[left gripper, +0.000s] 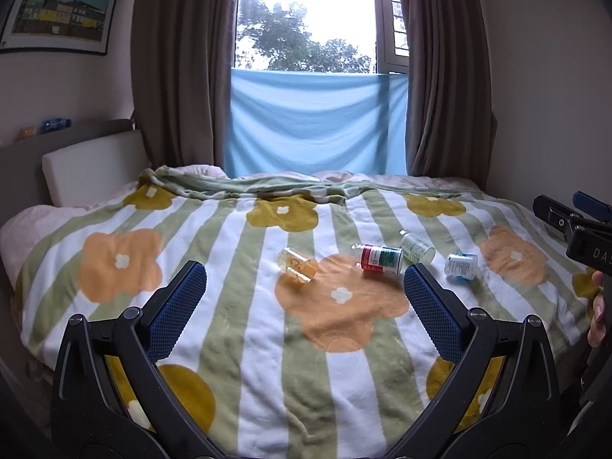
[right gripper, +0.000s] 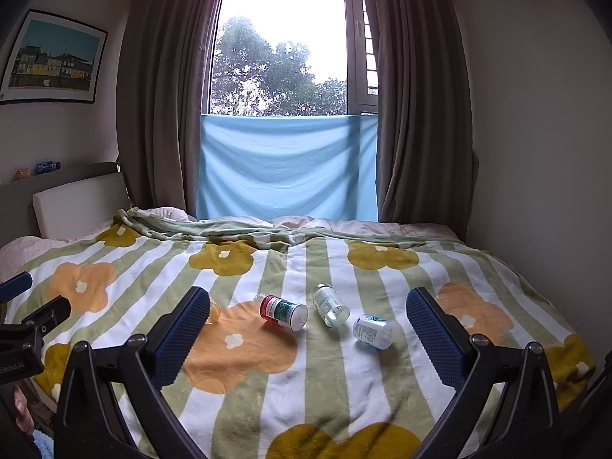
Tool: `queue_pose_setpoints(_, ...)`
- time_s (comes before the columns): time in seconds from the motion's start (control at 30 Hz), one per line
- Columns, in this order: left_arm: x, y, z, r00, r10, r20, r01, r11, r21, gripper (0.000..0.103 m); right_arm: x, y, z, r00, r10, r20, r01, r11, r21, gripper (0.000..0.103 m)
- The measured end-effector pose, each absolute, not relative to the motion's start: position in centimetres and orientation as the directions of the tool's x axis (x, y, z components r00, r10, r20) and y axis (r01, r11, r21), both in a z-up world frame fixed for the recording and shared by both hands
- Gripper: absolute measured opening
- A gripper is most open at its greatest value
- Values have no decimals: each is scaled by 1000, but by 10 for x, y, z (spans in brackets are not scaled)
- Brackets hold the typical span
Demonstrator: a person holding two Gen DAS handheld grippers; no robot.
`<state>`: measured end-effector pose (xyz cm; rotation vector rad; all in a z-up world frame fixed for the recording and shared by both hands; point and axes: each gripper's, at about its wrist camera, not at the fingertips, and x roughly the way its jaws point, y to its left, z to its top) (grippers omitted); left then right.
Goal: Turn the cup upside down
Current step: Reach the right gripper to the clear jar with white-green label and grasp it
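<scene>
Several small cups lie on their sides on the flowered blanket (left gripper: 237, 267). In the left wrist view, from left: a clear cup with orange print (left gripper: 297, 264), a red-and-green cup (left gripper: 379, 259), a clear cup with green print (left gripper: 417, 246), a white-and-blue cup (left gripper: 461, 266). In the right wrist view the orange cup (right gripper: 213, 310) is half hidden behind a finger; the red-and-green (right gripper: 284, 311), clear (right gripper: 329, 305) and white-and-blue (right gripper: 373, 331) cups show. My left gripper (left gripper: 305, 298) is open and empty, short of the cups. My right gripper (right gripper: 306, 325) is open and empty, in front of the cups.
The bed fills the room's width, with a white headboard cushion (left gripper: 91, 168) at left and a wall at right. Brown curtains and a blue cloth (left gripper: 313, 122) hang at the window behind. The right gripper's body (left gripper: 573, 229) shows at the left view's right edge.
</scene>
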<state>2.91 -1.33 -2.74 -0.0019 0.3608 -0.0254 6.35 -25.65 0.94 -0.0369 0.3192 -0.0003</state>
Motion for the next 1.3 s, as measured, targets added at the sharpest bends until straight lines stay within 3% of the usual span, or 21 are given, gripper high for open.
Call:
queue_pose_setpoints(0.2,48,-7,-45,913,-3,-407,1,1000,-5,103,143,-272,10,917,-2,-398,-62,987,-149,103)
queue_pose_setpoints(0.43,71,3,-62,887,52,-458,-57,998,3,103,283,-287,-21,796,29,-605,-204,953,-223,103)
queue_pose_setpoints(0.53,80,10,-68,879,63,-473,-79,997,-13,103,346,-292,-45,697,51,-715,-262,947,-188,103)
queue_pose_setpoints(0.7,93,20,-79,856,95,-508,-123,992,-21,103,429,-291,-99,537,-15,-843,-305,929,-211,103)
queue_pose_setpoints(0.9,103,25,-92,833,123,-539,-153,988,-11,103,490,-294,-156,363,-74,-929,-299,935,-192,103)
queue_pose_setpoints(1.13,109,28,-99,819,140,-557,-163,987,8,103,524,-291,-197,264,-126,-956,-264,944,-198,102)
queue_pose_setpoints(1.3,105,32,-98,818,152,-554,-178,984,7,103,529,-288,-225,192,-136,-972,-290,938,-189,77)
